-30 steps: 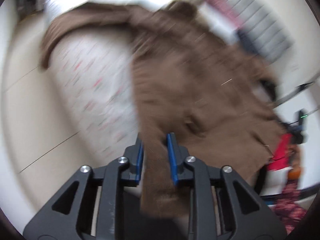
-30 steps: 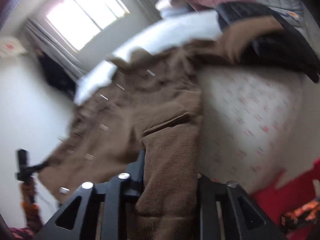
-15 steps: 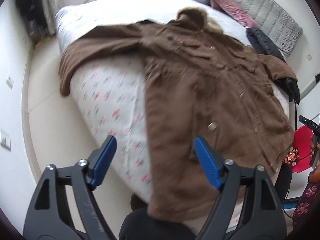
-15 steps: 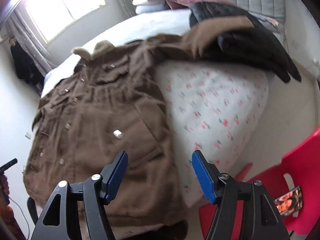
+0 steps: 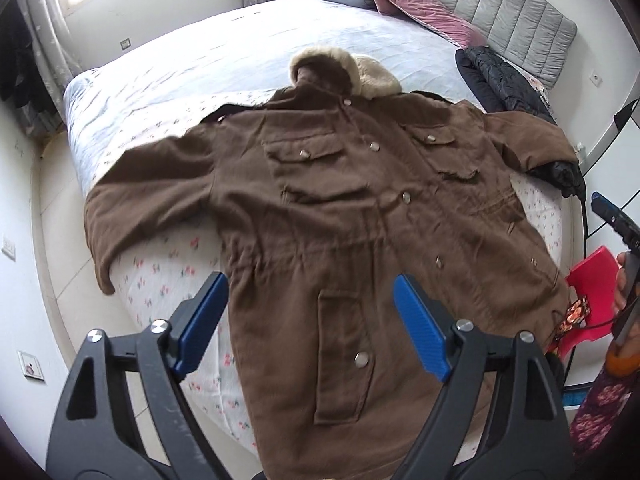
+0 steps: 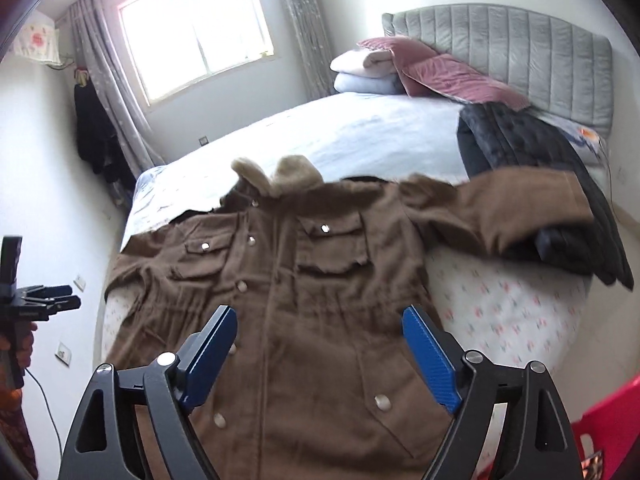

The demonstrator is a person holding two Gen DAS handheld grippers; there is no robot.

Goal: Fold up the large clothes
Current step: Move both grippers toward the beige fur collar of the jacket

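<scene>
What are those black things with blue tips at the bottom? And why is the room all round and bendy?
Those are tongs that a person holds, one in each hand. A tiny camera rides on each, and its lens bends the picture. One picture looks past the left tongs, the other past the right tongs. Both are opening, with nothing between the blue tips. Below them a big brown coat with a furry collar lies spread flat on the bed. One sleeve rests on a dark jacket. Pillows sit by the headboard.
</scene>
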